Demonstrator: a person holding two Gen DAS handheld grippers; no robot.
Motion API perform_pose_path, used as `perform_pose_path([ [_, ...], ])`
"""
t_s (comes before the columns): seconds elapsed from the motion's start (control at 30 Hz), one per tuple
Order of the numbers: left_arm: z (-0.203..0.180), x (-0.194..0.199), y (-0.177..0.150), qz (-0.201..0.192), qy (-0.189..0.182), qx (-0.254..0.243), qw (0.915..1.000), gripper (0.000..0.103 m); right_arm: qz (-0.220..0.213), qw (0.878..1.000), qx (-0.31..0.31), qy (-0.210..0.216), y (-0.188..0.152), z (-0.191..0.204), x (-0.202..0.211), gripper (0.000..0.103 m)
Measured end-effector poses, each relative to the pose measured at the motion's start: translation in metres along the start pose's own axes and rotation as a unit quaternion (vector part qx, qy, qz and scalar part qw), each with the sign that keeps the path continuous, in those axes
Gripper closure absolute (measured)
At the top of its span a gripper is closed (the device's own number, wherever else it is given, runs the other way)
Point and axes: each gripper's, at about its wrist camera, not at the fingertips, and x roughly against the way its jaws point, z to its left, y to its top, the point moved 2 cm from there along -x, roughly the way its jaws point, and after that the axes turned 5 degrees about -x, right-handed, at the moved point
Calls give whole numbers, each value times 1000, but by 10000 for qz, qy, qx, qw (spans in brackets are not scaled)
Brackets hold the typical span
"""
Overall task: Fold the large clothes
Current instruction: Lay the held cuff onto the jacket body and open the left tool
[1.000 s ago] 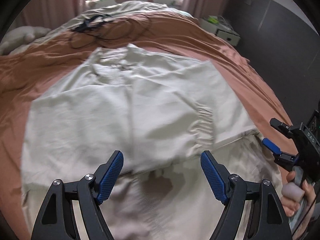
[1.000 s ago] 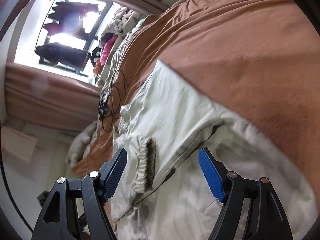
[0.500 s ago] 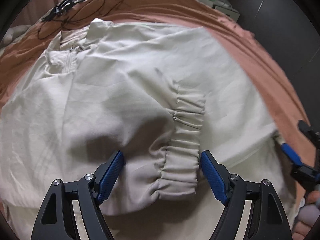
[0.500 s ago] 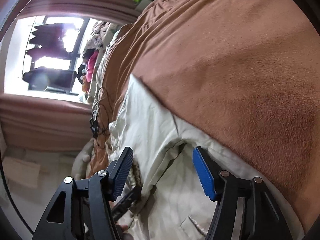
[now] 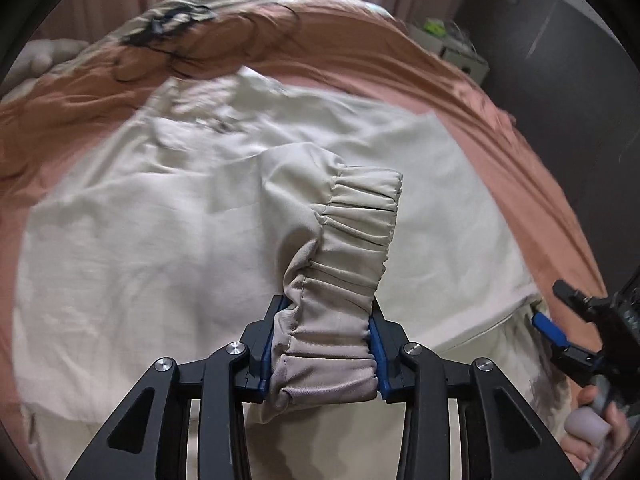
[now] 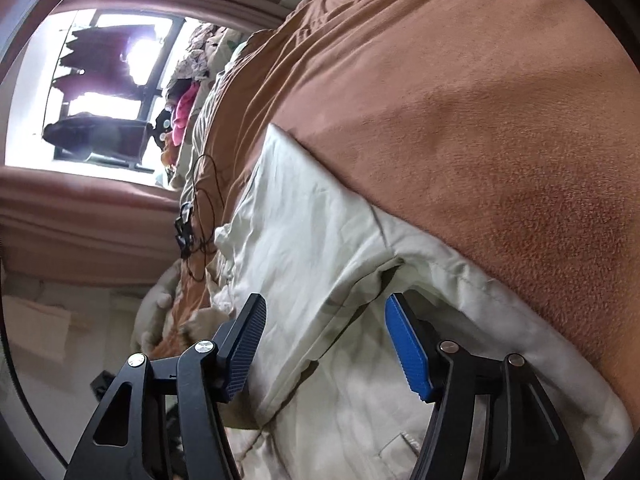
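Closing on the elastic cuff (image 5: 340, 264) is what my left claw (image 5: 322, 344) has just done: a moment ago its jaws stood wide with the cuff lying flat between them, and now the blue pads press on both sides of the gathered band and the cuff end stands bunched up off the cloth. My judgement is that this gives me the sleeve end in hand, so the sleeve can be carried across the body for the next fold.

My right claw (image 6: 328, 344) has narrowed a little too, but it holds nothing: its jaws are apart over a raised edge of the fabric, with no pad visibly pressing on it. In the left wrist view that claw sits at the near right edge of the garment, held in a hand (image 5: 600, 428).

The pale beige jacket (image 5: 140, 240) lies spread on the bed, on a rust-brown blanket (image 6: 480, 120), front up, with what looks like its collar and zip at the far end, blurred. Its cloth is thin and creased, with a ruched elastic cuff. A tangle of black cable (image 5: 160, 28) lies on the blanket beyond the collar, well apart from the jacket's hem.
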Motion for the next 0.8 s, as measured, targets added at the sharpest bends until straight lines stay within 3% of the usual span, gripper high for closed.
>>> perform_pose_path([
  [0.13, 38, 29, -7, -91, 339, 142, 9993, 62, 24, 9999, 144, -34, -5, 5, -2, 39],
  [0.23, 74, 45, -15, -111, 592, 338, 9976, 52, 70, 9998, 206, -36, -8, 9, -5, 39],
  [0.33, 110, 60, -25, -157, 794, 621, 9948, 49, 115, 9995, 282, -56, -13, 14, -10, 39],
  [0.47, 139, 70, -39, -188, 878, 948, 9914, 39, 177, 9990, 396, -106, -19, 18, -17, 39],
  [0.67, 155, 45, -55, 3, 859, 1109, 9901, 39, 172, 9983, 518, -187, -21, 19, -21, 43],
  [0.8, 160, 20, -62, 86, 1159, 1104, 9871, 39, 160, 9984, 445, -309, -15, 10, -24, 48],
])
